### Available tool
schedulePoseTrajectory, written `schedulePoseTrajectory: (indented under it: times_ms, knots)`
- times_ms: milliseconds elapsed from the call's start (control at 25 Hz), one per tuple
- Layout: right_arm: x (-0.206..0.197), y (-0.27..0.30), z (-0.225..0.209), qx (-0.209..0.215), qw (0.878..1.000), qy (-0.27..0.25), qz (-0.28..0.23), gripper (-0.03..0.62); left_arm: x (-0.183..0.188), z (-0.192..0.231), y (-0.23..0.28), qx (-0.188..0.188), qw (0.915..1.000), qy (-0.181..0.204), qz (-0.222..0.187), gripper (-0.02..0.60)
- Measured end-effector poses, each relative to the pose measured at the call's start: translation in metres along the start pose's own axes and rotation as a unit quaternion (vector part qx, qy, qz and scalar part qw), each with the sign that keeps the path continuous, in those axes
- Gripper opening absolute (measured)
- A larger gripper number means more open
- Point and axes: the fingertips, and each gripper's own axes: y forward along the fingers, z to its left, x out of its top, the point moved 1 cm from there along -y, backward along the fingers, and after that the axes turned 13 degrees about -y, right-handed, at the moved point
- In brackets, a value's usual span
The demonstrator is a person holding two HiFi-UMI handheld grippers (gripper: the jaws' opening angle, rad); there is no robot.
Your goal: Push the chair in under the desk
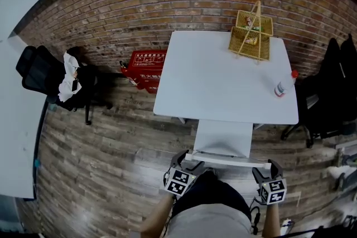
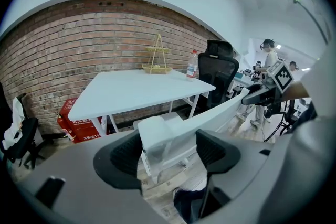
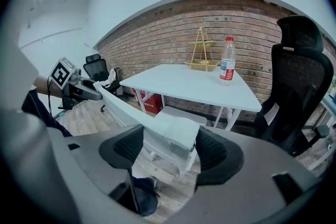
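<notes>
White hard chair (image 1: 222, 139): looks stiff and fairly light, so I'd expect it to slide over the plank floor (image 1: 111, 142) as one piece with no flex; the legs could snag on plank joints, so the push wants to be even on both sides. Sensible hold is the top rail of the back, one end each, and that's where it's held. Left gripper (image 1: 181, 164) is clenched on the rail's left end, the white corner pinched between its pads in the left gripper view (image 2: 168, 152). The chair is plain: flat rectangular seat, thin curved back rail, slim white legs, no arms. It faces the desk (image 1: 223, 75) dead centre, front edge of the seat at the desk's near edge, most of the seat out in the open. Right gripper (image 1: 266, 169) is clenched the same way on the rail's right end (image 3: 170, 149). A bottle (image 1: 283, 85) on the desk's right side could tip if the desk gets bumped
</notes>
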Motion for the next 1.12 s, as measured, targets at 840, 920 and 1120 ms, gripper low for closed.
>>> schedulePoseTrajectory:
  times_ms: [840, 920, 1120]
  knots:
    - [0.017, 0.025, -0.020, 0.003, 1.000, 0.002, 0.005, 0.314, 0.026, 0.015, 0.022, 0.001, 1.0000, -0.001, -0.001, 0.325]
    - [0.019, 0.027, -0.023, 0.003, 1.000, -0.001, 0.003, 0.314, 0.029, 0.016, 0.024, 0.003, 1.0000, -0.001, -0.001, 0.325]
    - [0.023, 0.033, -0.032, 0.006, 1.000, -0.005, -0.001, 0.314, 0.031, 0.018, 0.032, 0.007, 1.0000, -0.004, 0.001, 0.325]
